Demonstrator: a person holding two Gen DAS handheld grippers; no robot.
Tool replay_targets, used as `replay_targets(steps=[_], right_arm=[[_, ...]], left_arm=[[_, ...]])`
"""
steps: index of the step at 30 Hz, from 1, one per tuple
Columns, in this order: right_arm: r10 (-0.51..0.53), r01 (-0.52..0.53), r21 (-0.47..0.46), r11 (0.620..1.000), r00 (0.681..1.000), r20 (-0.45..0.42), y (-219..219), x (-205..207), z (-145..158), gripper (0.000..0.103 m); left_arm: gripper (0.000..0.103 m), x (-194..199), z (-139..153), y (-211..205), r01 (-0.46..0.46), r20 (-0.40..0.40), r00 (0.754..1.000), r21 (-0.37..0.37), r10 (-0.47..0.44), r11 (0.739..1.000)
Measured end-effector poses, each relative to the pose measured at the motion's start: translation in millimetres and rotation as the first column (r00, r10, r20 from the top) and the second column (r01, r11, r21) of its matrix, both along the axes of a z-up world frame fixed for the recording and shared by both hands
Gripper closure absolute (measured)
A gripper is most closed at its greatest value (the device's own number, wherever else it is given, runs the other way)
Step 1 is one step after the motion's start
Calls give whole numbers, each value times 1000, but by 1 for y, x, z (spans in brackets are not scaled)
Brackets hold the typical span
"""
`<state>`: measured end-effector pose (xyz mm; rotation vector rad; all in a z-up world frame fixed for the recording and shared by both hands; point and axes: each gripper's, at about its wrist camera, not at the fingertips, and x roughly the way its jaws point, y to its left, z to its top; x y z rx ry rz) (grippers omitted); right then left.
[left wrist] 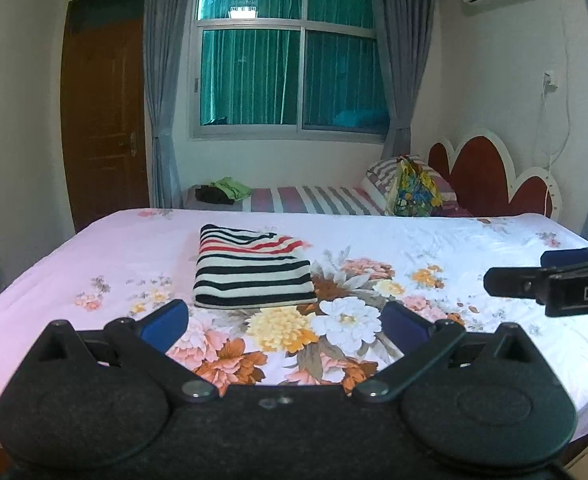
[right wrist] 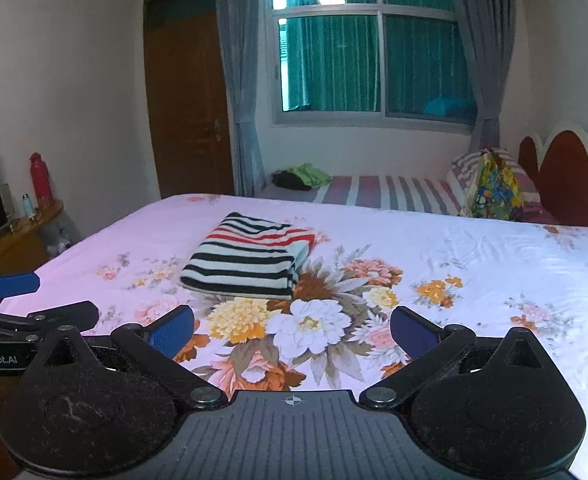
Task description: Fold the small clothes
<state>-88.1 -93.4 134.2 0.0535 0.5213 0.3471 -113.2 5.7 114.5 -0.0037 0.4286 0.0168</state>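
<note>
A black-and-white striped garment (left wrist: 253, 270) with red bands lies mid-frame on a pink-white bedsheet (left wrist: 434, 240) printed with orange, yellow and white flowers; teal window glass (left wrist: 289, 60) and grey curtains (left wrist: 161, 80) fill the upper frame.

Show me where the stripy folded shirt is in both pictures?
Left wrist view: the stripy folded shirt lies left of centre on the flowered bed sheet.
Right wrist view: the shirt lies left of centre again.
Shared landmark: the big white flower printed just in front of it.

Folded garment (left wrist: 253, 268) on bed (left wrist: 454, 240), second bed (left wrist: 314, 199) behind, door (left wrist: 101, 112) left of window (left wrist: 289, 60)
</note>
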Motion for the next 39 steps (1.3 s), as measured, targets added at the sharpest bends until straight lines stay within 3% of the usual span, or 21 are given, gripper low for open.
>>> replay_targets(steps=[39], right_arm=[[13,-13,14,1000,1000,3,0,4,4,0]], left_arm=[[1,-3,9,6,-6,22,1000,18,5,1000]])
